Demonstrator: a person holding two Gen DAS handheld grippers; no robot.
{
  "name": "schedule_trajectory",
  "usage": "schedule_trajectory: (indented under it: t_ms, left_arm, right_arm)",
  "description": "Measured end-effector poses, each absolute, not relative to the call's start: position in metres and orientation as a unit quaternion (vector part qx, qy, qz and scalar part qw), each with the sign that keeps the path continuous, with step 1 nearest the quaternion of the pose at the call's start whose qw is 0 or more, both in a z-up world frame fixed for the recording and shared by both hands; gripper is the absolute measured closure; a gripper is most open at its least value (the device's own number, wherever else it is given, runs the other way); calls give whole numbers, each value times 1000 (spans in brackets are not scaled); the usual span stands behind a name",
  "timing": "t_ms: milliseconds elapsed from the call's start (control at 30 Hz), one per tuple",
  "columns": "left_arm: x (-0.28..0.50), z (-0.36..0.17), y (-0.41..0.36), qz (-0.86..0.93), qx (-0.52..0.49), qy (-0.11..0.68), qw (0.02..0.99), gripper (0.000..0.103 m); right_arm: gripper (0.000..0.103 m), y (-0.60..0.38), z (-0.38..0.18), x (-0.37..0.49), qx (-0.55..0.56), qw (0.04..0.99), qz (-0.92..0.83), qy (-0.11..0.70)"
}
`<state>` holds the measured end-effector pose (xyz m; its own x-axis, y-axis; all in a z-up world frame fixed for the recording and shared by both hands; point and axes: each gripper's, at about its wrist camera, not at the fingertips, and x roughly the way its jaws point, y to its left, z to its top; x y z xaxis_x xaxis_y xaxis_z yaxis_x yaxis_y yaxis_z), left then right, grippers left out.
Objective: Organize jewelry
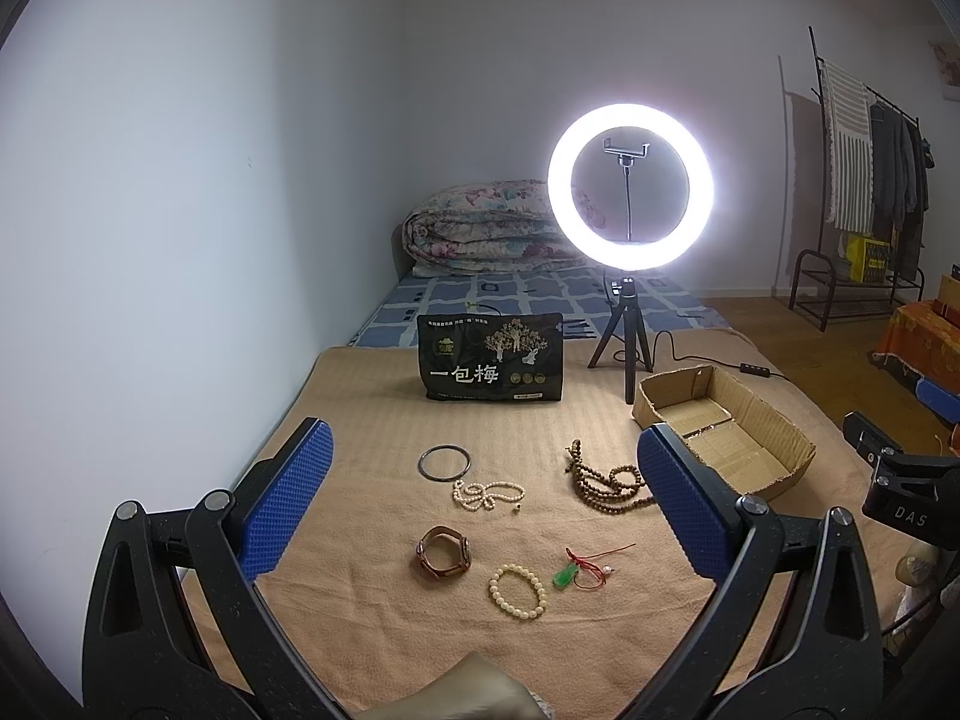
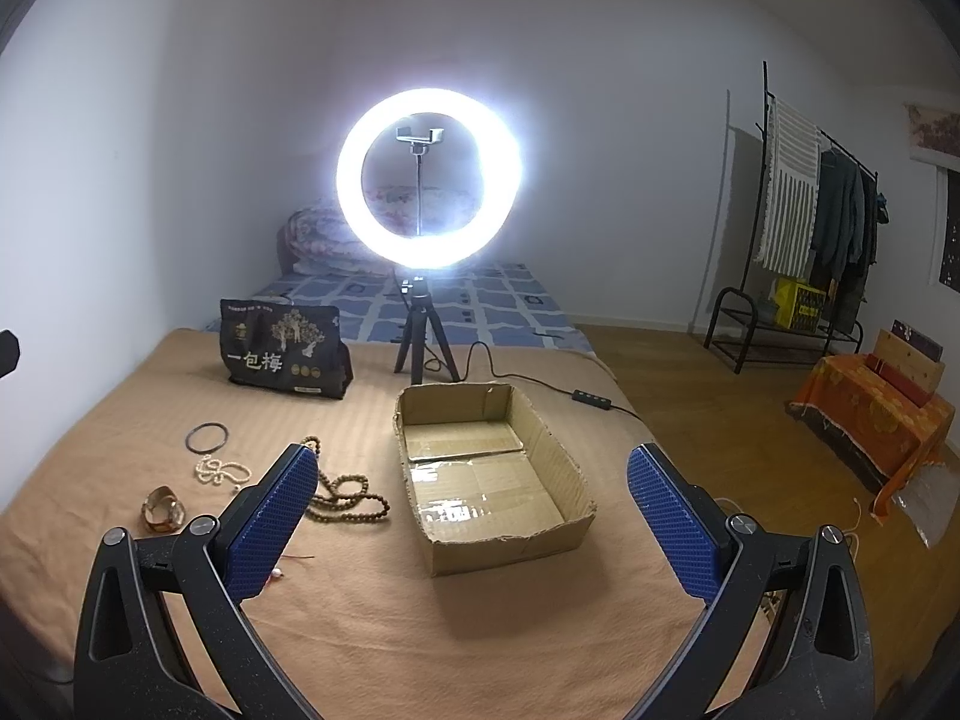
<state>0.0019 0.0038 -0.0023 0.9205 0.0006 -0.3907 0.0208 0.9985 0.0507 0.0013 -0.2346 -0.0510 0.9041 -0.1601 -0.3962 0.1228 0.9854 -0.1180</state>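
Observation:
Jewelry lies on a tan blanket (image 1: 372, 630): a dark bangle (image 1: 444, 463), a white pearl necklace (image 1: 487, 493), brown wooden beads (image 1: 606, 483), a brown leather watch (image 1: 443, 551), a cream bead bracelet (image 1: 517, 590) and a green pendant on red cord (image 1: 567, 575). An empty cardboard box (image 2: 540, 516) stands to their right. My left gripper (image 1: 483, 462) is open and empty above the jewelry. My right gripper (image 2: 474, 480) is open and empty, hovering over the box's near side. The right wrist view also shows the bangle (image 2: 207, 437), pearls (image 2: 221, 470), watch (image 2: 163, 509) and wooden beads (image 2: 348, 495).
A black snack bag (image 1: 492, 365) stands behind the jewelry. A lit ring light on a tripod (image 1: 630, 187) stands behind the box, its cable (image 2: 540, 381) running right. A folded quilt (image 1: 480, 228) lies at the bed's far end. A clothes rack (image 2: 822, 228) stands at right.

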Motion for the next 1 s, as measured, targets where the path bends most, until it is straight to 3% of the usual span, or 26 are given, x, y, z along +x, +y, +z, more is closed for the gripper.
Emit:
schedule_trajectory:
  t_ms: [1000]
  left_arm:
    - [30,-28,16,15,31,233,972,0]
  right_arm:
    - [0,-221,-65,18,-40,970,-29,240]
